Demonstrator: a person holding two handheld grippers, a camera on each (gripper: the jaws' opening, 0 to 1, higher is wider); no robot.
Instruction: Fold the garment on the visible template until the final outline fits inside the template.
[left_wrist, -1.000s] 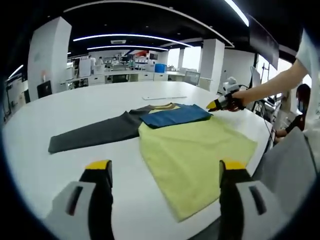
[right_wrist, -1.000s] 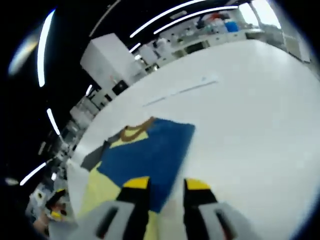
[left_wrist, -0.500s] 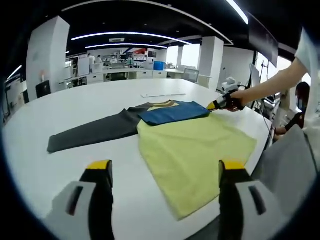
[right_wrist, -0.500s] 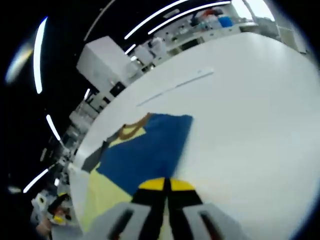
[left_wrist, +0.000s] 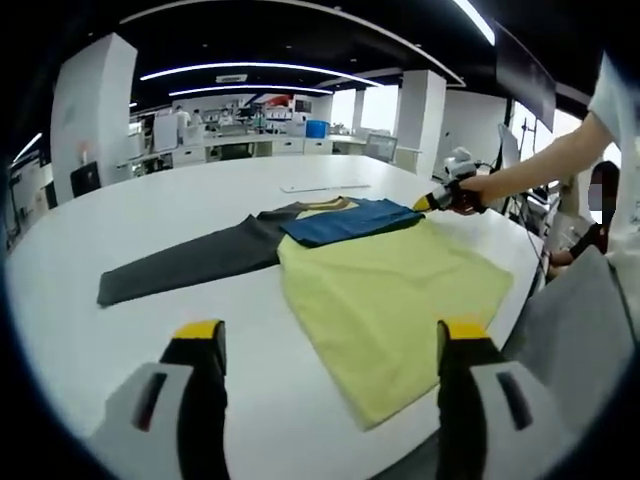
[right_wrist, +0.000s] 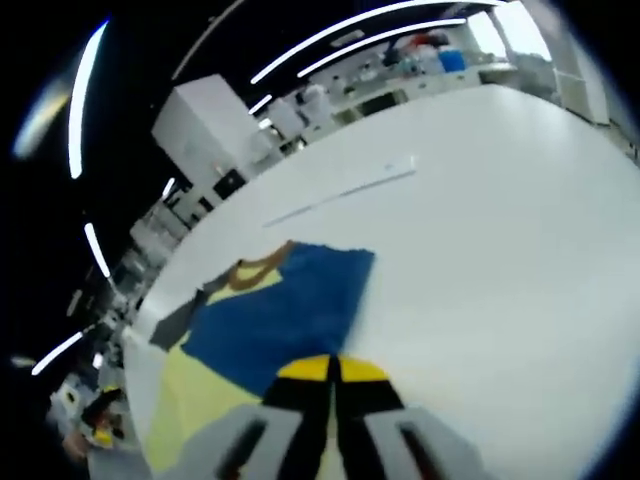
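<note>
The right claw (right_wrist: 334, 372) is clenched on the blue sleeve (right_wrist: 283, 308) of the yellow shirt (left_wrist: 392, 295), whose dark sleeve (left_wrist: 190, 264) lies toward 9 o'clock in the left gripper view. The left claw (left_wrist: 325, 333) hangs released at the hem's 6 o'clock, nearer that sleeve across the desk (left_wrist: 150, 215).

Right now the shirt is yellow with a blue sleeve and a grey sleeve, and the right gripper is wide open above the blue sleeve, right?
Not quite. The right gripper is shut, not wide open: in the right gripper view its yellow tips meet at the edge of the blue sleeve. The rest holds: the shirt is yellow, with a grey sleeve.
</note>
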